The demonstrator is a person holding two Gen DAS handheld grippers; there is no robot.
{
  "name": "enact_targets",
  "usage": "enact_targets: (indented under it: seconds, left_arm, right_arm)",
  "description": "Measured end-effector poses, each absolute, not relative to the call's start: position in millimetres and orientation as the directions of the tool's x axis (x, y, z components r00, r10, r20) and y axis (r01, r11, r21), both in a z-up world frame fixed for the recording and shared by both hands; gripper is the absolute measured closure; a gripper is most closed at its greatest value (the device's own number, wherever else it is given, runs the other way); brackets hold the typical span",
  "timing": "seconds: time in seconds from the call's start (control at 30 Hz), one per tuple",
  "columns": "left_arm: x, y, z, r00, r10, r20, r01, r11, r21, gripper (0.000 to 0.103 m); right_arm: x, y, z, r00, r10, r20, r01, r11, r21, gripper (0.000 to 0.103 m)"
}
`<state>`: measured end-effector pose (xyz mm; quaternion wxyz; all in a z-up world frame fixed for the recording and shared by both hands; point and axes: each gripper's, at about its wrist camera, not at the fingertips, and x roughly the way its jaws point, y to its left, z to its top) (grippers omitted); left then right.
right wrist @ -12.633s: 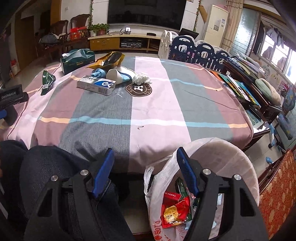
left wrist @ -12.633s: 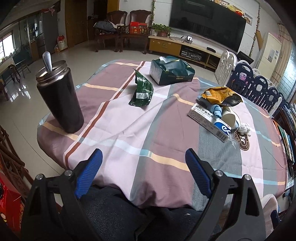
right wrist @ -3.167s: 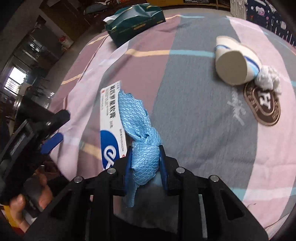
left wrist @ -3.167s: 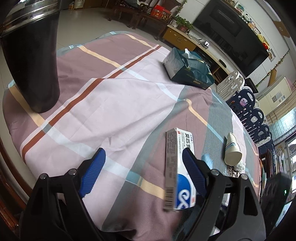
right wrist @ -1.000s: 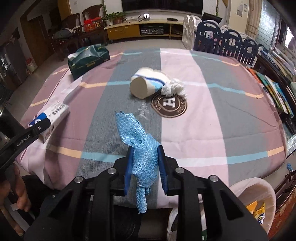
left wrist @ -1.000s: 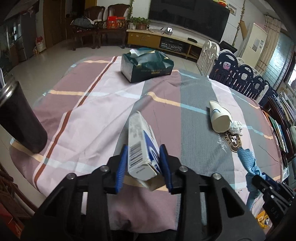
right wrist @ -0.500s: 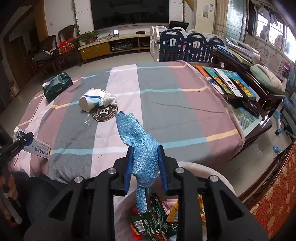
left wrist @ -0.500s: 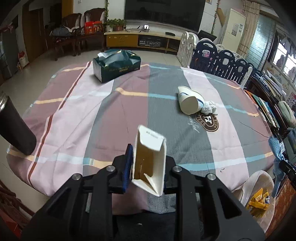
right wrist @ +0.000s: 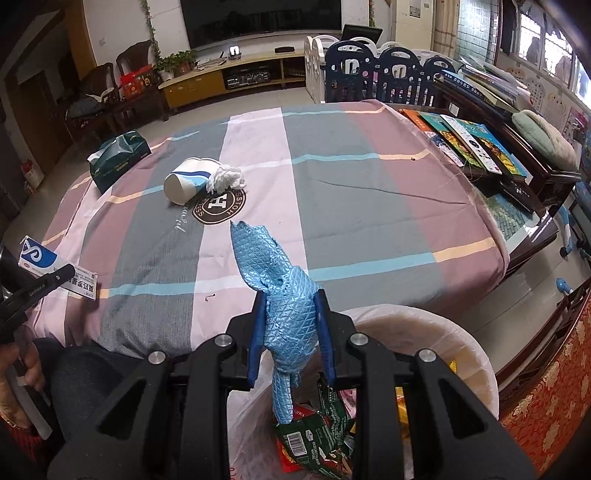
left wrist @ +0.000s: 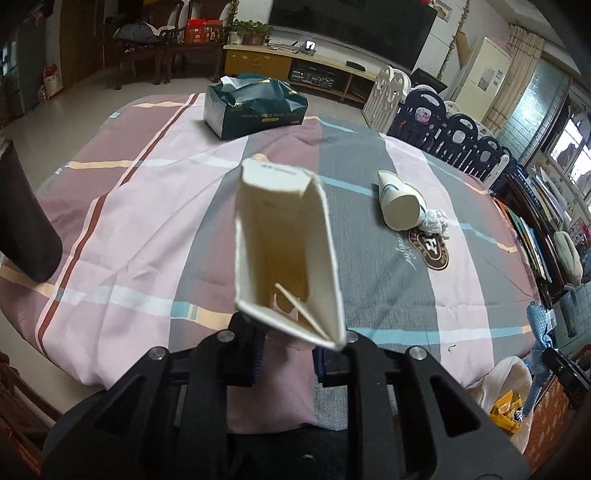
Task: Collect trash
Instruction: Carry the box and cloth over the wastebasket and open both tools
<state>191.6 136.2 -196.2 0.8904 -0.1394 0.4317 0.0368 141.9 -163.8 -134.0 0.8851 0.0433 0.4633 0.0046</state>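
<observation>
Trash in hand: blue wrapper (right wrist: 275, 295), soft and light, pinched mid-length by right gripper (right wrist: 290, 334) above bin bag (right wrist: 472, 354). Empty carton (left wrist: 286, 251), crushable, between closing left gripper (left wrist: 286, 360) jaws at its base.

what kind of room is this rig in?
Most likely a home living room. A big wall TV hangs over a low media cabinet, wooden armchairs line the far wall, and a cloth-covered table fills the foreground.

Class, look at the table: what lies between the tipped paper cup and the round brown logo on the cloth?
A crumpled white tissue lies there, against the paper cup and at the edge of the logo; the right wrist view shows it best.
</observation>
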Motion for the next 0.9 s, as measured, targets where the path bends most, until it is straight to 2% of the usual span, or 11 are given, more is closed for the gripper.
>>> enact_targets:
  seconds: [0.2, 0.4, 0.53, 0.67, 0.77, 0.8, 0.83, 0.9]
  left_arm:
    - [177.1, 111.6, -147.7, 0.691, -0.221, -0.688, -0.033, 0.941, -0.336, 0.081]
    - [158.0, 36.5, -121.2, 0.629, -0.428, -0.649, 0.199, 0.896, -0.397, 0.081]
    - [142.5, -26.7, -130.0, 0.503, -0.549, -0.667, 0.35, 0.835, -0.424, 0.081]
    - [124.0, -86.6, -153.9, 0.354, -0.597, -0.72, 0.474, 0.778, -0.412, 0.081]
    - [107.1, -132.2, -174.5, 0.223, -0.61, -0.76, 0.576, 0.712, -0.402, 0.08]
    - [102.5, -143.1, -179.1, 0.202, -0.595, -0.778, 0.6, 0.703, -0.381, 0.071]
    - [100.9, -150.8, -182.8, 0.194, -0.578, -0.792, 0.618, 0.699, -0.359, 0.052]
    - [97.6, -160.0, -184.9, 0.201, -0.558, -0.805, 0.642, 0.695, -0.322, 0.035]
  right_arm:
    - [116.7, -187.8, -113.2, 0.587, 0.027, -0.809, -0.01, 1.0, 0.026, 0.076]
    - [76.7, -231.1, -130.8, 0.474, 0.006, -0.88, -0.021, 1.0, -0.005, 0.074]
    - [58.5, -263.5, -156.8, 0.388, 0.069, -0.919, 0.078, 0.991, 0.108, 0.059]
    - [54.1, -304.3, -156.3, 0.433, 0.171, -0.885, 0.229, 0.929, 0.291, 0.052]
    - [54.8, -322.2, -154.2, 0.462, 0.19, -0.866, 0.293, 0.889, 0.351, 0.048]
    - [55.9, -324.1, -153.9, 0.465, 0.189, -0.865, 0.298, 0.887, 0.354, 0.048]
    - [56.9, -324.5, -153.2, 0.467, 0.185, -0.865, 0.299, 0.887, 0.352, 0.048]
    - [57.6, -322.3, -155.4, 0.464, 0.174, -0.868, 0.299, 0.892, 0.338, 0.048]
